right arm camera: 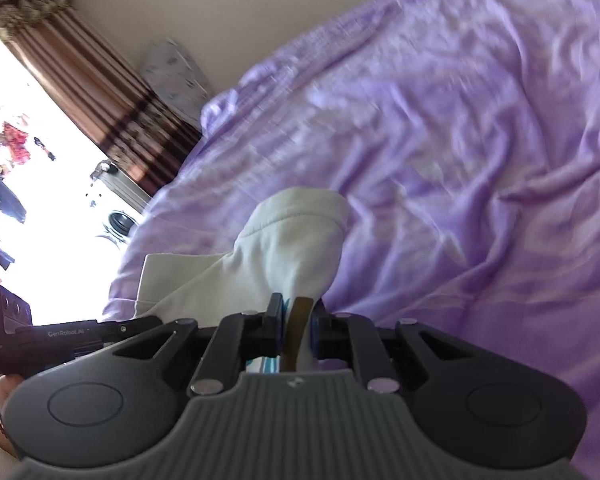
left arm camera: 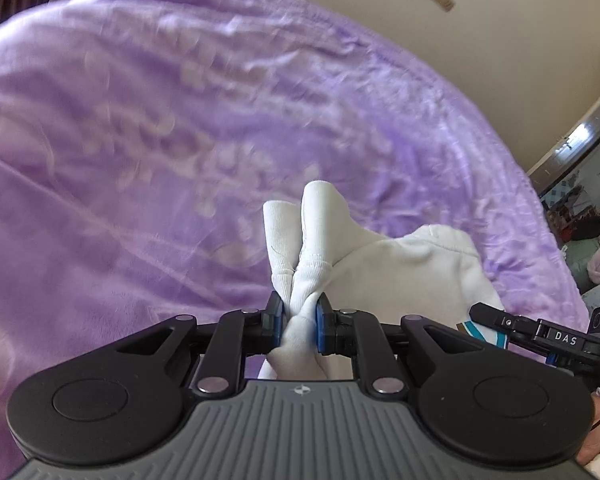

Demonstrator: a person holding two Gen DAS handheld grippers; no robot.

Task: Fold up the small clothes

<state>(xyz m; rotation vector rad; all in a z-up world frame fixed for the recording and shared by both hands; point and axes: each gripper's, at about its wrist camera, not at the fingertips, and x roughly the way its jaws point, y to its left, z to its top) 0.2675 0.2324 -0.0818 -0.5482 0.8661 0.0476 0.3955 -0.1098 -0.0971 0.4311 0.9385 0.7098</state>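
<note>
A wide purple bedspread (left arm camera: 180,120), soft and wrinkled with a faint paler pattern, fills most of both wrist views and runs off toward a cream wall (left arm camera: 480,20) at the far edge. In the right wrist view a brown striped curtain (right arm camera: 100,92) hangs at the far left beside a bright, washed-out window (right arm camera: 28,200), and the bedspread is blurred there. Held above the bedspread is the small white garment (left arm camera: 412,268), a knit piece with a teal stripe near its right end; it spans between the two tools and sags a little in the middle. The left gripper (left arm camera: 300,320) is closed tight on a bunched white end of the garment, with two ribbed lobes of cloth sticking up beyond its blue-padded fingers (left arm camera: 279,312). At the right edge of that view the other tool appears side-on, clamped onto the striped end of the cloth. The right gripper (right arm camera: 298,320) is likewise closed on the garment (right arm camera: 292,248), pinching white fabric with a sliver of teal and a brownish strip between its fingers, while the rest of the cloth stretches away to the left toward the other tool.
</note>
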